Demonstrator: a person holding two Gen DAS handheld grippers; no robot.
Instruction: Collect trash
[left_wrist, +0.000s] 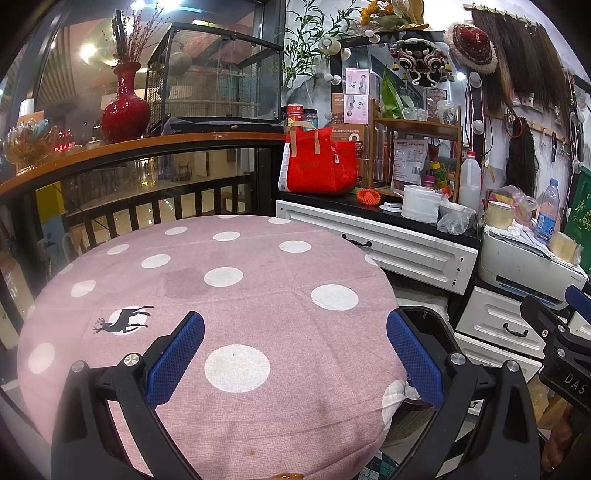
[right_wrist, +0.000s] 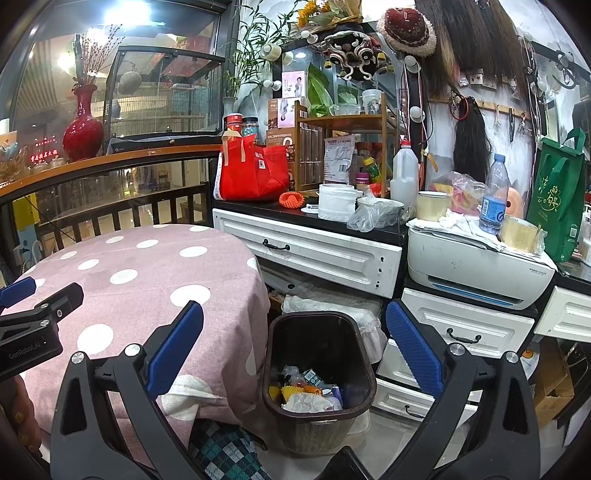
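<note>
The landmark is the round worktop (left_wrist: 221, 295), draped in a pink woven cloth with white polka dots and one black deer print (left_wrist: 123, 320). The left hand-held gripper (left_wrist: 295, 354) hangs over its near edge with both blue, waffle-textured pads spread wide and nothing between them; the cloth under it is bare. Just right of the worktop, on the floor, stands one dark plastic waste bin (right_wrist: 319, 380), oblong with rounded corners, and the trash (right_wrist: 308, 393) lies in its bottom: crumpled white paper, a yellow scrap, small wrappers. The right hand-held gripper (right_wrist: 295, 354) is above that bin, jaws likewise wide apart and empty. Behind the worktop a white drawer cabinet (right_wrist: 314, 254) carries a red fabric tote (right_wrist: 255, 173), a white jug (right_wrist: 404, 173) and clutter; further right sit a white printer (right_wrist: 476, 273), one clear water bottle (right_wrist: 494, 195) and a green bag (right_wrist: 557, 195).
</note>
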